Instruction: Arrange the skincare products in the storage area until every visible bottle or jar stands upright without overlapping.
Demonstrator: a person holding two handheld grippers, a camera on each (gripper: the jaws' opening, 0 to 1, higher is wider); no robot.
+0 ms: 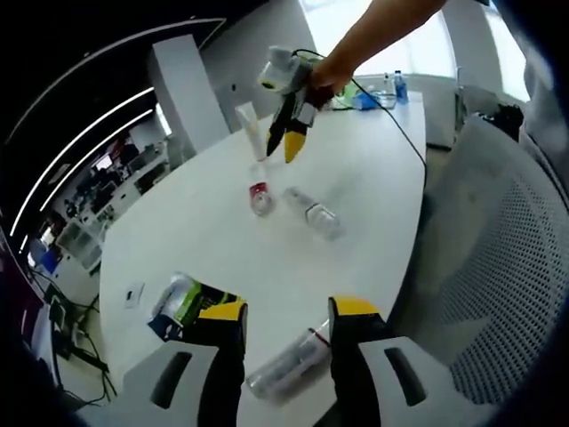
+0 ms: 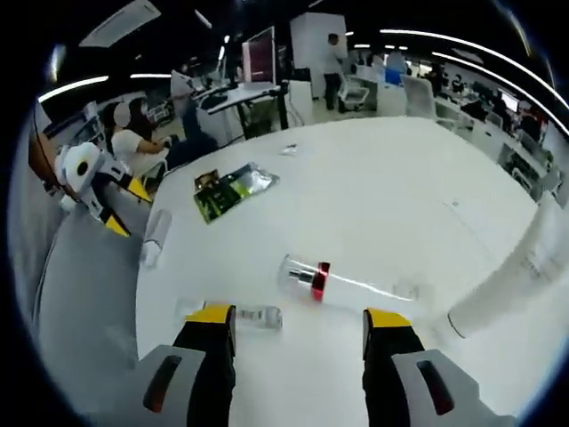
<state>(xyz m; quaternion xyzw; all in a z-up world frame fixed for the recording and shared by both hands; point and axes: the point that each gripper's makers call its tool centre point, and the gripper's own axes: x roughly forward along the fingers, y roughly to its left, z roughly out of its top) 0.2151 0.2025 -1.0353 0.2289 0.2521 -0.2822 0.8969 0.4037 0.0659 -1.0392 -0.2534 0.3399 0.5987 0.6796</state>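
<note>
My left gripper (image 1: 292, 310) is open near the table's edge, and a clear bottle (image 1: 289, 365) lies on its side in line with the gap between its jaws. My right gripper (image 2: 298, 316) is open and empty above the table. Just ahead of it a clear bottle with a red band (image 2: 311, 277) lies flat, and a small clear bottle (image 2: 244, 314) lies by its left jaw. A white tube (image 2: 511, 280) is at the right. In the left gripper view the right gripper (image 1: 283, 149) hangs beside the upright white tube (image 1: 252, 129), above the red-banded bottle (image 1: 260, 196) and the small bottle (image 1: 313, 212).
A green and black packet (image 1: 182, 302) lies flat near my left jaw, also the packet (image 2: 231, 189) further in. The white table (image 1: 356, 178) is round-edged, with mesh chairs (image 1: 507, 258) beside it. Bottles (image 1: 391, 87) stand at its far end. People sit at desks (image 2: 133, 133) beyond.
</note>
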